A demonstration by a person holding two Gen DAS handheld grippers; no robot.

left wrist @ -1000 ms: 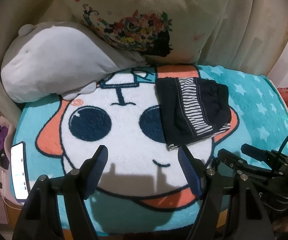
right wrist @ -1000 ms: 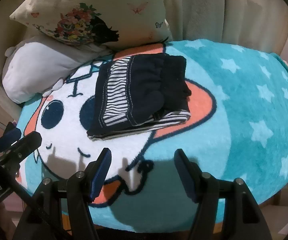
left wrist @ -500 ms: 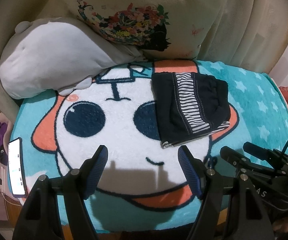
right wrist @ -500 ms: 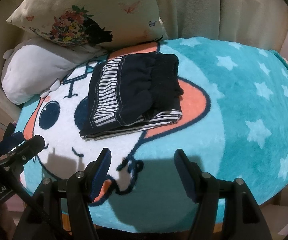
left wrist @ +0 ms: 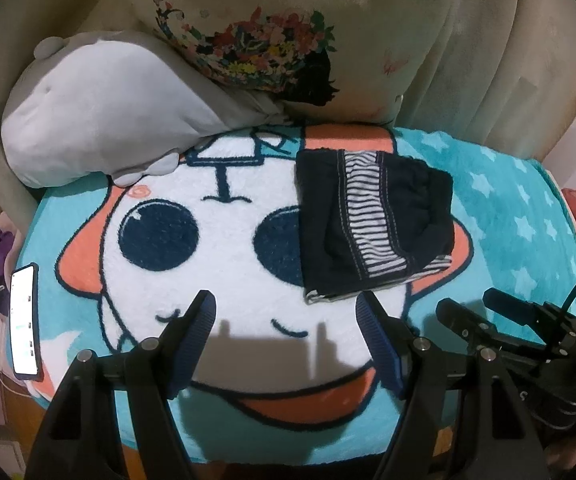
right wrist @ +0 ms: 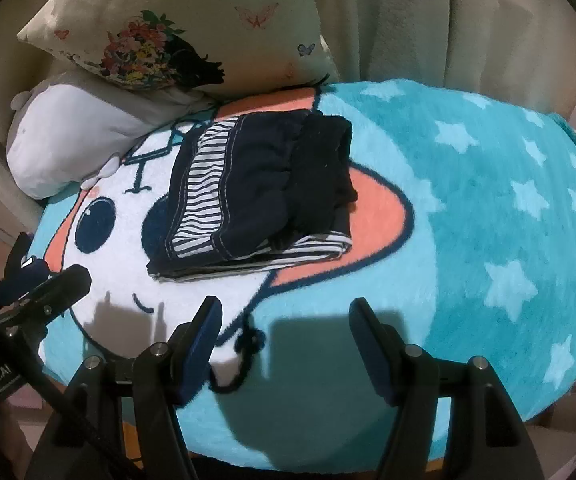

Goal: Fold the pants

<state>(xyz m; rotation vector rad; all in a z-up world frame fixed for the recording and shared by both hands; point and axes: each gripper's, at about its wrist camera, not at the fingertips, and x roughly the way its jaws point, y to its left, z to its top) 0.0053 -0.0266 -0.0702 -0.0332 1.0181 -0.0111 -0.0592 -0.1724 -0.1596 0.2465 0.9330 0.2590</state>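
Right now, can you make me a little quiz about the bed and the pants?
1. True or false: the pants lie folded on the blanket.
2. What lies at the blanket's left edge: A phone, B cup, C book?
3. Is anything between the fingers of the left gripper or right gripper?

Key: 1 true. 2 A. 3 No, both are open and empty.
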